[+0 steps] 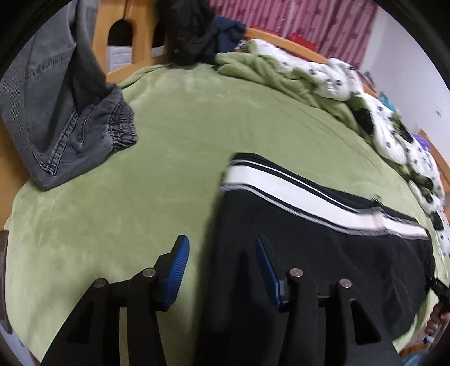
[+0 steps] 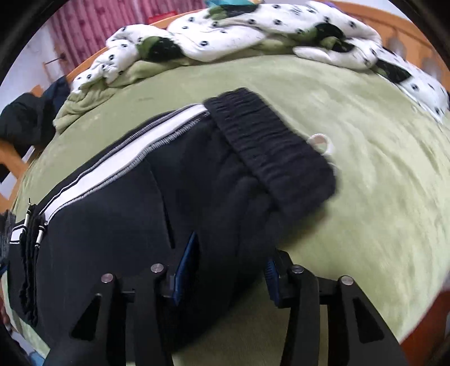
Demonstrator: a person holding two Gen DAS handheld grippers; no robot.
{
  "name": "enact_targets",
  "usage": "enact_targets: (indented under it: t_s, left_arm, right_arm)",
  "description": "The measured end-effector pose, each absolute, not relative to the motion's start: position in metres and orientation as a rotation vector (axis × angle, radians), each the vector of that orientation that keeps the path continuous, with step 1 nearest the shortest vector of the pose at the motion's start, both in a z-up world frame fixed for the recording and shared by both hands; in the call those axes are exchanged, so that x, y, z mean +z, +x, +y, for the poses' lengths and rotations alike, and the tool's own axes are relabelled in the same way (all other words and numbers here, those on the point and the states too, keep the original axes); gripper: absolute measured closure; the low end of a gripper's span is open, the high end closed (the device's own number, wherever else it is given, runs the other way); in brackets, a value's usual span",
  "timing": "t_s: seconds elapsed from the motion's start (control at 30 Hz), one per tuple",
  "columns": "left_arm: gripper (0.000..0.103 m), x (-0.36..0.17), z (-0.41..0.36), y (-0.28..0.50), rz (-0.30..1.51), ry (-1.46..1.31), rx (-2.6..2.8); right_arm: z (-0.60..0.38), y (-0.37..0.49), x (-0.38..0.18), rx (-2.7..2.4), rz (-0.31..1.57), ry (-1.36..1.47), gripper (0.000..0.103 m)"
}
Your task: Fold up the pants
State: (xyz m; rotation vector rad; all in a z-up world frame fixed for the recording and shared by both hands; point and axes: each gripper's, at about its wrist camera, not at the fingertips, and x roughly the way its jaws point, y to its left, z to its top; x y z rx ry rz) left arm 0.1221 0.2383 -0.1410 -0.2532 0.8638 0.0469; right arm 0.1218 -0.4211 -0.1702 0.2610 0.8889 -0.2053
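Green plush bedding (image 1: 146, 157) covers the whole bed, and behind it runs an orange wooden bed frame (image 1: 284, 42) with pink patterned curtains (image 1: 295, 17) beyond. Along the far edge lies a rumpled white quilt with dark paw-like prints (image 2: 225, 39), bunched up over a green blanket fold. At the far left corner in the left wrist view a pair of grey denim jeans with an elastic waistband (image 1: 64, 112) hangs down and rests on the bedding, and a heap of dark clothing (image 1: 194, 33) sits by the frame. Now to the main item: the black fleece track pants with a white side stripe (image 1: 323, 253) lie spread on the green cover, the stripe running along the far edge and the ribbed black waistband (image 2: 270, 157) flipped over at the right end, with metal-tipped drawstrings (image 2: 33, 225) showing at the left of the right wrist view. The left gripper (image 1: 222, 261) hovers at the left edge of the pants, its blue-padded fingers (image 1: 177, 270) spread wide apart, one over bare bedding, the other over black fabric, nothing between them pinched. The right gripper (image 2: 230, 267) is low over the near edge of the pants, jaws apart with a hump of black fleece bulging up between the blue pads (image 2: 185, 267); whether they press the cloth cannot be told. Just beside the waistband a small round metal ring (image 2: 319, 140) rests on the bedding.
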Motion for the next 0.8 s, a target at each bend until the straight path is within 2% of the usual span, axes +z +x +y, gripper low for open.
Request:
enact_targets:
  t_s: [0.17, 0.3, 0.47, 0.6, 0.8]
  left_arm:
    - [0.039, -0.167, 0.199, 0.088, 0.889, -0.142, 0.028]
    - [0.038, -0.171, 0.176, 0.079, 0.874, 0.016, 0.112]
    - [0.036, -0.160, 0.189, 0.062, 0.848, -0.128, 0.062]
    - [0.036, -0.166, 0.202, 0.047, 0.832, -0.197, 0.060]
    - [0.036, -0.168, 0.237, 0.017, 0.780, -0.418, 0.037]
  right_arm:
    - [-0.413, 0.077, -0.147, -0.244, 0.780, 0.210, 0.058]
    - [-0.395, 0.078, -0.140, -0.170, 0.746, 0.203, 0.058]
    - [-0.363, 0.093, -0.148, -0.106, 0.757, 0.127, 0.057]
    - [-0.348, 0.118, -0.194, -0.166, 0.921, -0.032, 0.058]
    - [-0.332, 0.099, -0.157, -0.100, 0.799, 0.050, 0.056]
